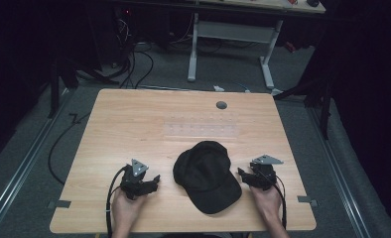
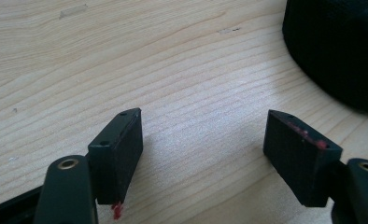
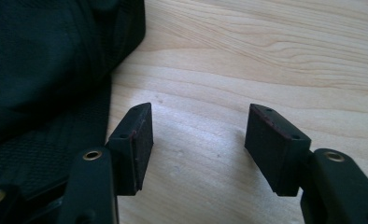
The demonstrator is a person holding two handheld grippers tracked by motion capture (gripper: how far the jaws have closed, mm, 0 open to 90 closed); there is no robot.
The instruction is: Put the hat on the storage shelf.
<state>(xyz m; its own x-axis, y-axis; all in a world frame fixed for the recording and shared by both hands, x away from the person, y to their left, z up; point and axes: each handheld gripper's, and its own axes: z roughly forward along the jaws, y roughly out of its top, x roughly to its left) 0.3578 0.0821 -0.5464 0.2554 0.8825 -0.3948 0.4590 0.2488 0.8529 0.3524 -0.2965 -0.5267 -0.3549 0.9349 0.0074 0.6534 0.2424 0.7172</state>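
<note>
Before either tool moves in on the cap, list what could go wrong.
1. The black cap is soft, so a tool may pinch only loose fabric and let it sag or slip.
2. The right tool is open over bare table with the cap beside it; closing there would likely grab nothing.
3. The left tool, also open, sits apart from the cap; pushing in sideways could slide the cap instead of gripping it.

Matt black cloth cap (image 1: 207, 176) on smooth light wood table (image 1: 134, 124).
</note>
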